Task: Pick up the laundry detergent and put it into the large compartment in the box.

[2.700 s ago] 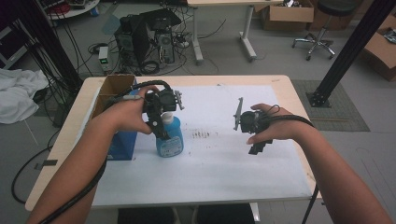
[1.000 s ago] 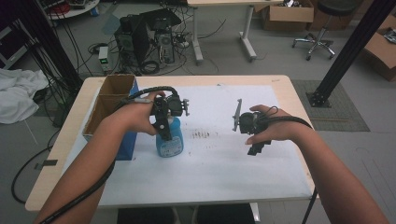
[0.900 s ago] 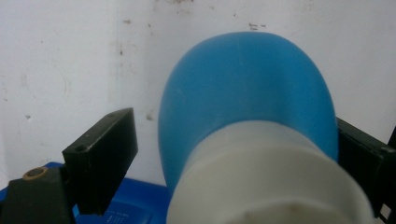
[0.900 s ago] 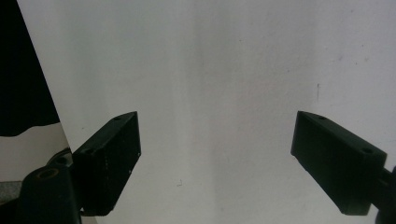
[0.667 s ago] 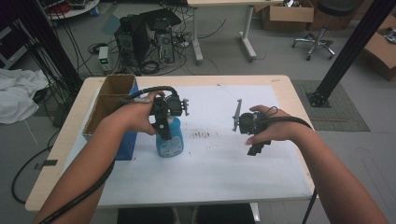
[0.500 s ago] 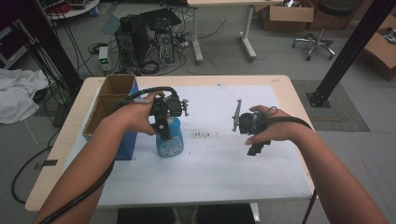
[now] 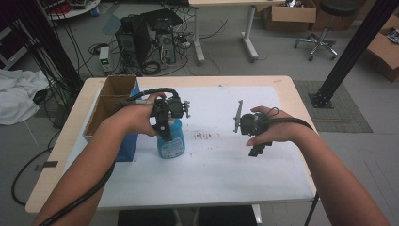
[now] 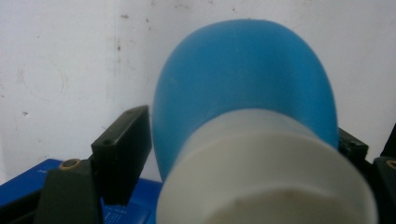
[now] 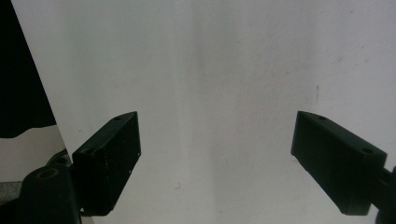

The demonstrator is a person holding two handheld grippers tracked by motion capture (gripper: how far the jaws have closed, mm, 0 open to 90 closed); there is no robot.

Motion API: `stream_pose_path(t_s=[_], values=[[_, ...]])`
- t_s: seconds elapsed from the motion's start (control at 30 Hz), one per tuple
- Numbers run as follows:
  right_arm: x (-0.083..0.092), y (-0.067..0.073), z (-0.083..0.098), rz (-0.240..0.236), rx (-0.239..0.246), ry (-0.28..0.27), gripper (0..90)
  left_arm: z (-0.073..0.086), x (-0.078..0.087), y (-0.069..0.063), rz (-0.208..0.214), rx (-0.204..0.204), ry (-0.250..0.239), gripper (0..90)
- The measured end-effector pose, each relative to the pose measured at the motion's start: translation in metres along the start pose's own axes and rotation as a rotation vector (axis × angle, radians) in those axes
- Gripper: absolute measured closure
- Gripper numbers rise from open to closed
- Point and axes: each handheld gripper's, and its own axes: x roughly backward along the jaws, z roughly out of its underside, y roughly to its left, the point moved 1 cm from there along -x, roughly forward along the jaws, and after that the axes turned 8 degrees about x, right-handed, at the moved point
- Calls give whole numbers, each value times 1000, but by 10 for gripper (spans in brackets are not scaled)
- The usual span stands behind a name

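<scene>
I am looking along my left gripper [image 8: 233, 186] first: its jaws are standing on either side of the white neck of the blue bottle [image 8: 243, 88], and they seem to be closing on it, though I cannot tell for certain that both pads are pressing the plastic. In the high view the same left gripper [image 7: 165, 127] is sitting over the top of the blue bottle [image 7: 171, 141], which is standing upright on the white sheet [image 7: 221, 165] that is covering the table [image 7: 282, 84], just beside the open cardboard box [image 7: 110, 101] with its blue side.

My right gripper [image 9: 217, 158] is holding nothing: its jaws are standing wide apart over bare white sheet. From above, the right gripper [image 7: 256, 141] is hanging well apart from the bottle, toward the right half of the table.

As I am judging it, the work is only at the grasp. The bottle is resting on the sheet, not yet lifted or carried anywhere, so whatever is to be done with it is all ahead.

My left hand [image 7: 139, 120] is reaching forward from the lower left with the forearm angled across the box side, the wrist bending so the gripper is pointing down onto the bottle's top. My right hand [image 7: 277, 129] is staying level, forearm coming in from the lower right, gripper pointing downward at the sheet.
</scene>
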Motion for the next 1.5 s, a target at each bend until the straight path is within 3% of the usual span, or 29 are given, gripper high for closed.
stream_pose_path(t_s=[0.3, 0.57, 0.83, 1.0, 1.13, 1.27, 1.5], values=[[-1, 0, 0, 1, -1, 0, 159, -1, 0, 0, 16, 1, 2, 293], [-1, 1, 1, 3, 1, 2, 159, -3, -2, 0, 43, 7, 34, 368], [-2, 1, 0, 2, -3, 5, 159, -7, -2, -2, 36, 17, 64, 378], [-2, 1, -1, 2, 1, 5, 159, -4, -1, 0, 46, 27, 45, 381], [-3, 2, -2, 3, 3, 4, 159, -1, -2, 2, 61, 44, -2, 383], [-3, 3, -3, 3, 6, 3, 159, 0, 0, 1, 52, 50, -13, 384], [-1, 5, -4, 1, 7, 2, 159, -1, 18, -2, 53, 68, -22, 384]])
